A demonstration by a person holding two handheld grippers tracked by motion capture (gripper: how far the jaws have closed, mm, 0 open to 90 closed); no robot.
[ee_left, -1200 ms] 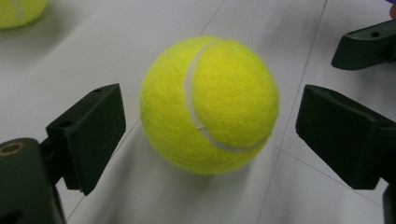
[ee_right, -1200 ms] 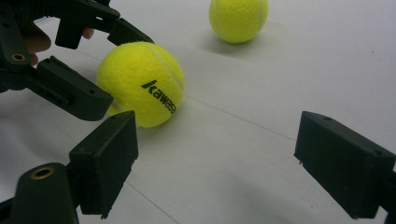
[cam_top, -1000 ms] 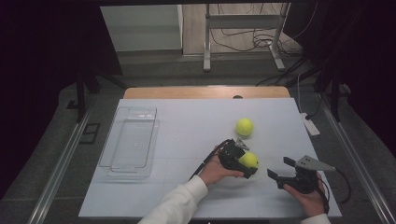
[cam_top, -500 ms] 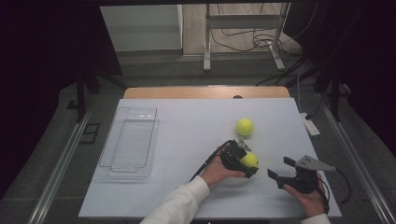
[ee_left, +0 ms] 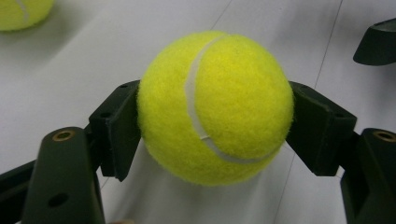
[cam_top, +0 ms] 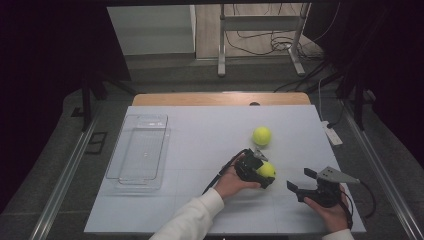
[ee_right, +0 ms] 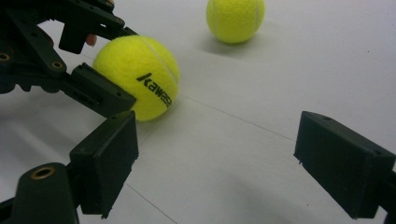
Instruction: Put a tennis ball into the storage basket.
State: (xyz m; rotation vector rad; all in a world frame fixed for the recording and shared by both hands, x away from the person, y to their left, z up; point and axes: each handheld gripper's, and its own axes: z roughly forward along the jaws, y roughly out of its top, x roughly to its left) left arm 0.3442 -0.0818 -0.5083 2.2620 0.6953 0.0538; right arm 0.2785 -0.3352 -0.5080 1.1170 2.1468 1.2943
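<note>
The white desk (cam_top: 190,150) spreads across the high view, with a strip of bare wood along its far edge. On its left part lies a clear plastic tray (cam_top: 139,151), well apart from everything else. The high view alone takes in this tray, the person's white sleeve (cam_top: 192,220) coming in from the bottom edge, and the dark floor with cables and a metal stand beyond the desk.

The left tool (cam_top: 260,173) sits right of centre. Its jaws have just been closing, and they now pinch a yellow tennis ball (ee_left: 215,106), one pad on each side of it. The left gripper view shows this grip close up, with the ball's white seam curving down its face; from above the ball is half covered by the tool's black body. Whether the ball rests on the desk or is a little off it is hard to tell.

The right tool (cam_top: 301,181) is held nearer the right edge of the desk, its jaws spread wide with nothing but bare desk between them, as the right gripper view makes plain.

A second tennis ball (cam_top: 262,135) lies loose on the desk beyond the held one, near it but not touching. In the left gripper view it is cut off at the top left corner.

Only the right gripper view catches the black lettering on the held ball: it reads "kawas", and the rest curves out of sight.
</note>
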